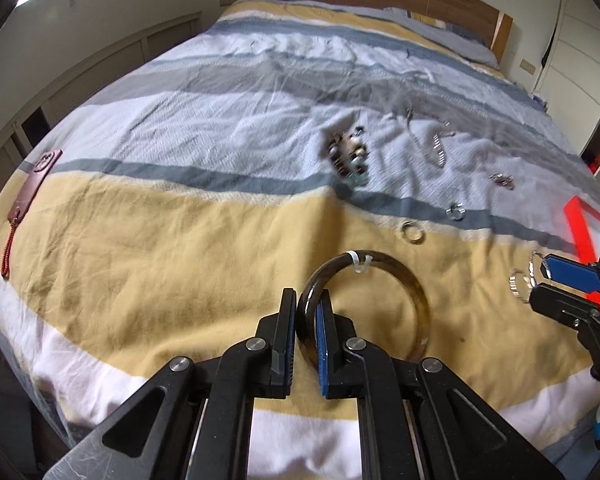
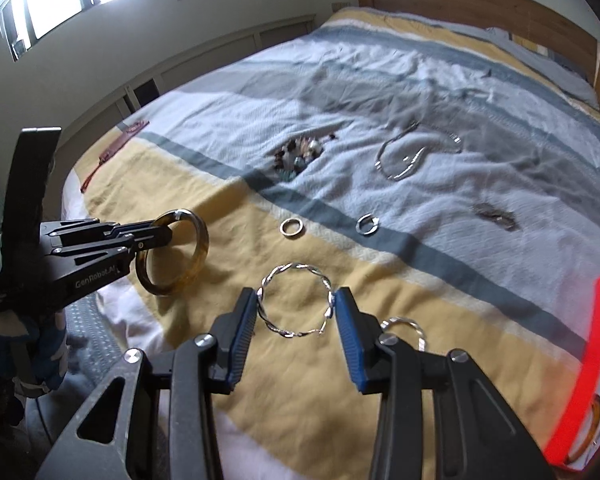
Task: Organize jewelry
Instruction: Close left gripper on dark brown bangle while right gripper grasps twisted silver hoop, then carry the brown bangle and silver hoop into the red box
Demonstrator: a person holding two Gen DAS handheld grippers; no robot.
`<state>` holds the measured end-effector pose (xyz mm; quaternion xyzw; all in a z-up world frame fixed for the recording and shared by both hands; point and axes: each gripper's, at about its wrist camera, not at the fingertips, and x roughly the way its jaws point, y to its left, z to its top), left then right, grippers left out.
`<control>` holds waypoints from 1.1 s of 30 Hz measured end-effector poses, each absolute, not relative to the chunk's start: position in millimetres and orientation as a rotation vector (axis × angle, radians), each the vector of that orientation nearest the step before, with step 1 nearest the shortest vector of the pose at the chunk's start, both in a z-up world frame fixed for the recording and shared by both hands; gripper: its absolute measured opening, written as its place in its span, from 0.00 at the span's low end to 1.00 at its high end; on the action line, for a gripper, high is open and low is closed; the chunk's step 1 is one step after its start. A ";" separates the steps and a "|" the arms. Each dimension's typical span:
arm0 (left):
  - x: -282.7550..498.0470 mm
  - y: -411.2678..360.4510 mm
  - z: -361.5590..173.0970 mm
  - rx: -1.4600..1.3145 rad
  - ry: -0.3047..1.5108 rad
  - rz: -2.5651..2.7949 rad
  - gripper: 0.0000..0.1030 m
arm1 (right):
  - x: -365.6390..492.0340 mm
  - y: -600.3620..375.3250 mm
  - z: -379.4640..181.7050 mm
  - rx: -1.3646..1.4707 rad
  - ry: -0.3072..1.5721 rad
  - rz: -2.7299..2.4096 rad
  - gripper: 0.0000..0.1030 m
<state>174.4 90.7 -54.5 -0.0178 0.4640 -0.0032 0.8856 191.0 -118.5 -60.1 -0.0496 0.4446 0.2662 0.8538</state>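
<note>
- The right claw [image 2: 296, 300] stood spread wide over the striped yellow, white and blue-grey bedspread [image 2: 440, 208], and the twisted silver wire bangle [image 2: 296, 300] lay flat directly between its two blue-padded fingers [image 2: 346, 312], its ring face up — so it had no long axis to speak of, only a width that nearly filled the gap.
- Each pad sat just beside the bangle's outer edge, left and right; whether either one touched the wire could not be told.
- By my reading, the coming move turned on that fit: the fingers would have to close across the hoop or shift onto one side of the rim, and thin wire on soft cloth might slip under a pad.
- The right claw pointed forward and down at the bed, low over the yellow stripe.
- A second, smaller silver hoop [image 2: 404, 326] lay just right of the right finger, partly hidden behind it.
- The red-rimmed jewelry tray [image 2: 592, 340] lay well off to the claw's right — the likely destination, I judged.
- The left claw [image 1: 307, 300] was pinched on the rim of the translucent amber-brown bangle [image 1: 410, 288], holding it tilted with its lower edge near the bedspread, off to the right claw's left.
- Ahead of the right claw lay two small silver rings [image 2: 292, 227].
</note>
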 end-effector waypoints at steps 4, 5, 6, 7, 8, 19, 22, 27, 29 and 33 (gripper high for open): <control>161.7 82.4 -40.5 -0.016 0.941 -0.015 0.09 | 176.3 -139.1 -42.2 -0.092 0.900 0.529 0.37; 159.1 80.5 -38.1 -0.015 0.938 -0.017 0.09 | 171.4 -146.1 -37.8 -0.085 0.890 0.517 0.37; 155.9 77.6 -35.1 -0.014 0.934 -0.022 0.09 | 167.9 -150.5 -35.2 -0.080 0.885 0.511 0.37; 152.6 73.6 -32.2 -0.013 0.930 -0.028 0.09 | 163.2 -157.4 -31.8 -0.074 0.876 0.501 0.37; 148.8 68.5 -29.1 -0.011 0.927 -0.037 0.09 | 157.8 -165.6 -28.4 -0.067 0.867 0.488 0.37; 150.2 -38.9 -7.9 0.026 0.926 -0.244 0.09 | 116.6 -281.0 -12.7 0.012 0.826 0.299 0.37; 157.9 -81.8 -2.9 0.059 0.925 -0.315 0.09 | 112.0 -327.6 -11.5 0.042 0.821 0.219 0.37; 180.6 -166.7 0.3 0.123 0.926 -0.438 0.09 | 112.1 -396.1 -14.1 0.077 0.824 0.106 0.37; 192.0 -200.6 -1.2 0.150 0.927 -0.476 0.09 | 117.6 -420.0 -16.2 0.086 0.829 0.074 0.37; 216.6 -261.6 -8.0 0.195 0.922 -0.523 0.09 | 138.1 -460.9 -23.8 0.089 0.839 0.035 0.37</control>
